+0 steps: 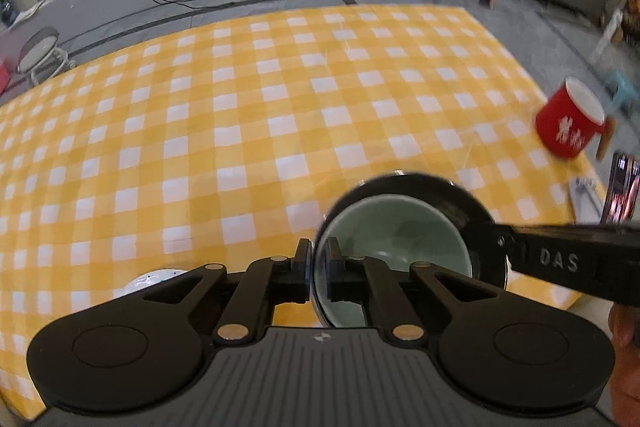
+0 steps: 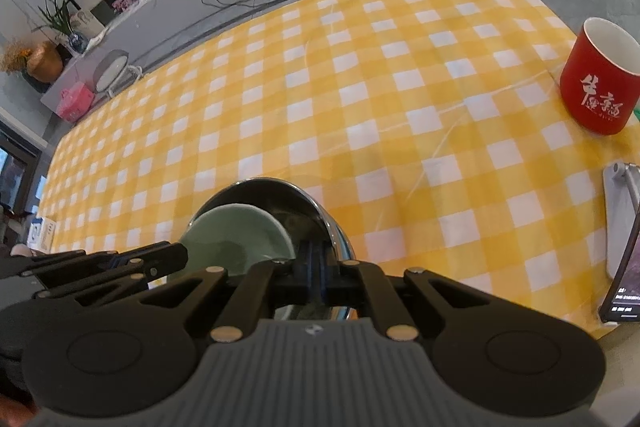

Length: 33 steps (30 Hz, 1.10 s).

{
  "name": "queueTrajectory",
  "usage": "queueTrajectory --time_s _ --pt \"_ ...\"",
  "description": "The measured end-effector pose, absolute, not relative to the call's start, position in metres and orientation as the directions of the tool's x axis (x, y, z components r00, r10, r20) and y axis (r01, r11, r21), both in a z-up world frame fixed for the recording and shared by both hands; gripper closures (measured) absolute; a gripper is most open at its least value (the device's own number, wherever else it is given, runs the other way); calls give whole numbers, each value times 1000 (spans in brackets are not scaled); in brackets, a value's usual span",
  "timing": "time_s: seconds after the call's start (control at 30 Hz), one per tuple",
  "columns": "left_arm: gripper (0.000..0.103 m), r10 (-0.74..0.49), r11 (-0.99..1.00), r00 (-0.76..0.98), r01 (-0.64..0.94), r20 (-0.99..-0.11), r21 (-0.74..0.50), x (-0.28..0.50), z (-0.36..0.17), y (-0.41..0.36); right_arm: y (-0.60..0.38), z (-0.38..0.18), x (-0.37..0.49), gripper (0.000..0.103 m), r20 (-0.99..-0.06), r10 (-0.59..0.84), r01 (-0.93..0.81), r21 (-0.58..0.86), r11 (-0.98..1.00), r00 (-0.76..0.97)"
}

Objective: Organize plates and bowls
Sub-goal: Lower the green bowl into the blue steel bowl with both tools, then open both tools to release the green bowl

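Green bowl [image 1: 394, 231] nested in steel bowl [image 2: 320, 211]; both jaws clamp rims.

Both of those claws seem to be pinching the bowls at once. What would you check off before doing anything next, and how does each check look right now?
1. Left gripper clamped on a bowl rim: ok, its pads pinch the rim on the left side; which bowl's rim, cannot tell.
2. Right gripper clamped on the steel bowl: ok, shut on its near rim.
3. Green bowl nested in the steel bowl: ok, though it sits off-centre toward the left gripper.
4. Bowls resting on the table or lifted: cannot tell.
5. Cloth ahead free: ok.
6. Red mug out of the way: ok, far right.
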<state>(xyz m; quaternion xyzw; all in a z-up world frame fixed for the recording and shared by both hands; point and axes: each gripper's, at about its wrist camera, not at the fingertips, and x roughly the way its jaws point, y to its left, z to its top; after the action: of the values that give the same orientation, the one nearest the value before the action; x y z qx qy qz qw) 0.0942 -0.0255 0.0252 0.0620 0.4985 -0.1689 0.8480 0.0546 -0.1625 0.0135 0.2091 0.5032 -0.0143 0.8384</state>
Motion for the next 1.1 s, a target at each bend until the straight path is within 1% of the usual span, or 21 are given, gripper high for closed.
queueTrajectory --time_s 0.03,0.1,0.13,0.17,0.2,0.3,0.4,0.53,0.57,0.7,0.77,0.87,0.93,1.03,1.1 --pt "95 -237 937 460 340 -856 -76 94 27 -21 -163 15 54 101 -848 186 230 335 914 497" --pt "95 -242 945 487 315 -839 -90 93 31 -12 -162 18 52 96 -840 185 222 337 915 510" --pt "94 -245 947 493 307 -835 -97 93 32 -9 -162 21 51 88 -832 191 216 344 914 520" --pt "92 -258 946 496 303 -829 -113 92 33 -5 -161 23 50 83 -825 192 208 347 915 531" --pt "90 -272 945 497 300 -824 -131 91 34 -2 -159 26 48 83 -816 191 195 345 918 545" --pt "88 -287 943 497 296 -819 -151 89 34 3 -148 32 49 83 -807 185 146 317 937 561" --pt "88 -297 941 487 297 -821 -164 87 33 5 -139 27 53 91 -832 158 145 274 951 532" --pt "87 -309 939 471 286 -826 -188 88 30 8 -137 15 57 91 -865 140 173 251 952 482" --pt "87 -311 939 466 283 -829 -193 87 28 9 -138 12 57 99 -869 140 176 250 952 475" --pt "86 -319 939 451 272 -833 -212 88 28 13 -136 10 55 101 -868 121 175 230 957 482" --pt "82 -322 938 450 270 -833 -217 88 28 15 -135 13 54 101 -864 96 175 207 962 494" --pt "72 -323 939 451 263 -832 -222 87 28 15 -134 16 51 100 -859 71 174 183 968 507" --pt "58 -329 938 454 256 -828 -232 86 27 16 -135 15 51 100 -858 75 166 182 969 509" --pt "52 -323 942 470 241 -822 -232 83 25 14 -139 18 48 91 -844 108 160 222 962 526" --pt "46 -317 945 488 233 -813 -228 81 25 15 -142 22 43 81 -815 128 147 252 956 565"
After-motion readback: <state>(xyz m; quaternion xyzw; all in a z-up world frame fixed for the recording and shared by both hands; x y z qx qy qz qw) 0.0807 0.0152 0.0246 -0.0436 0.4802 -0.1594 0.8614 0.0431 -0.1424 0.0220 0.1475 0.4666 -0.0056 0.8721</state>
